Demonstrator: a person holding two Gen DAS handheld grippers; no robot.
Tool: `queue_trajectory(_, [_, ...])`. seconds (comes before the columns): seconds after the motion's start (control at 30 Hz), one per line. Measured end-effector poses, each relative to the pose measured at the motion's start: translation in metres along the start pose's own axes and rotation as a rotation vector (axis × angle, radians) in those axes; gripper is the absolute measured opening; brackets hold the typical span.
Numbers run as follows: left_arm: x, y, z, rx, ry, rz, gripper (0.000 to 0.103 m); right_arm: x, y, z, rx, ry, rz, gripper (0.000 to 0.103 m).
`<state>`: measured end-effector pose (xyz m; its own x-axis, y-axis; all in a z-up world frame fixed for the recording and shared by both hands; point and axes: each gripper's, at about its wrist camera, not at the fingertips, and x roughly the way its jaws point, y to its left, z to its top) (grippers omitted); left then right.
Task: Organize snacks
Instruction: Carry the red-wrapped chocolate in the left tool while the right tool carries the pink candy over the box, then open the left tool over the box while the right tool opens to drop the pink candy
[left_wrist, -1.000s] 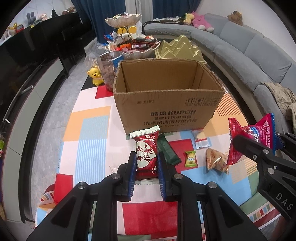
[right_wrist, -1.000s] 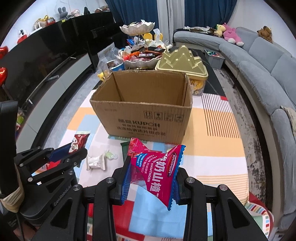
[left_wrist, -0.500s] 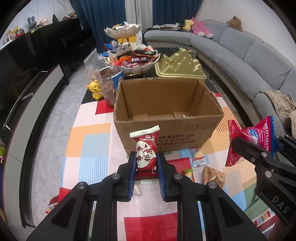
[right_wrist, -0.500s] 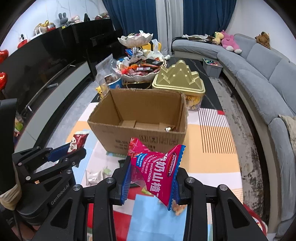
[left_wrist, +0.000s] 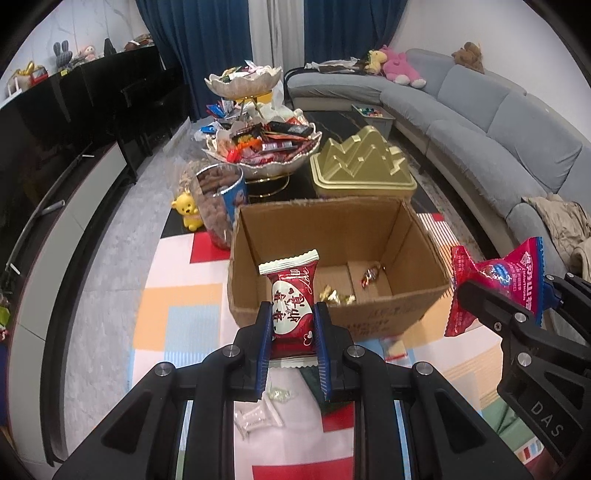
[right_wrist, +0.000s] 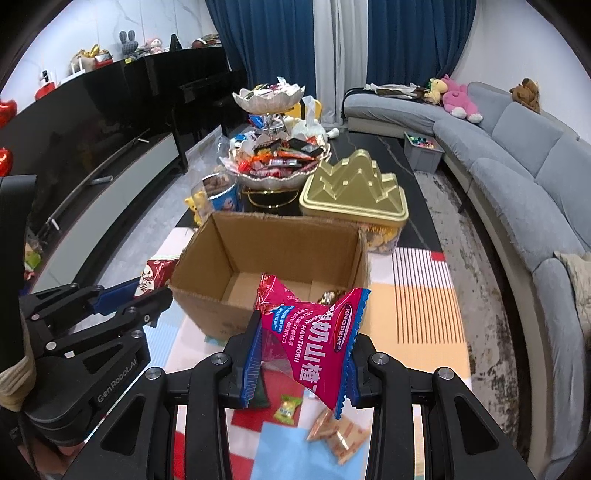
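My left gripper (left_wrist: 291, 332) is shut on a dark red snack packet with a white heart (left_wrist: 291, 306), held upright above the near wall of the open cardboard box (left_wrist: 413, 229). My right gripper (right_wrist: 301, 350) is shut on a magenta hawthorn snack bag (right_wrist: 314, 332), held above the near edge of the same box (right_wrist: 284, 236). A few wrapped candies (left_wrist: 370, 277) lie on the box floor. Each gripper shows in the other's view: the right gripper (left_wrist: 509, 295) with its bag on the right, the left gripper (right_wrist: 129, 295) on the left.
Loose snacks (right_wrist: 286, 406) lie on the colourful mat (left_wrist: 173, 317) in front of the box. Behind it stand a tiered bowl of snacks (left_wrist: 262, 147), a gold mountain-shaped tin (left_wrist: 362, 166) and a jar of nuts (left_wrist: 218, 199). A grey sofa (right_wrist: 517, 158) runs along the right.
Both grippers have risen and moved forward with their packets, from low over the mat to above the box's near edge. The box floor with its candies has come into view.
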<state>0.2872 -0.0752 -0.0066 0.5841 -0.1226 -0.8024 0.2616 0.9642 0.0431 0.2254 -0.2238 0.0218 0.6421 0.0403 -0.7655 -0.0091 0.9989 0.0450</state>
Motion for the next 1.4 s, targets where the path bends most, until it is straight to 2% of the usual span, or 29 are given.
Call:
queue_trajectory(0.57, [0.035,0.007,0.037,-0.013,0.008,0.010,0.022,0.026,-0.004,0.043,-0.013,-0.011,-0.011,0.038])
queue_trajectory(1.2, [0.069,0.009,0.052,-0.029,0.039,0.001,0.023,0.064,-0.013,0.057,0.003,0.048,0.011,0.039])
queue_trajectory(1.3, [0.068,0.010,0.053,-0.029,0.031,0.007,0.023,0.064,-0.012,0.059,-0.004,0.045,0.011,0.043])
queue_trajectory(1.4, [0.065,0.013,0.054,-0.037,0.026,0.011,0.034,0.062,-0.013,0.061,0.001,0.033,0.010,0.056])
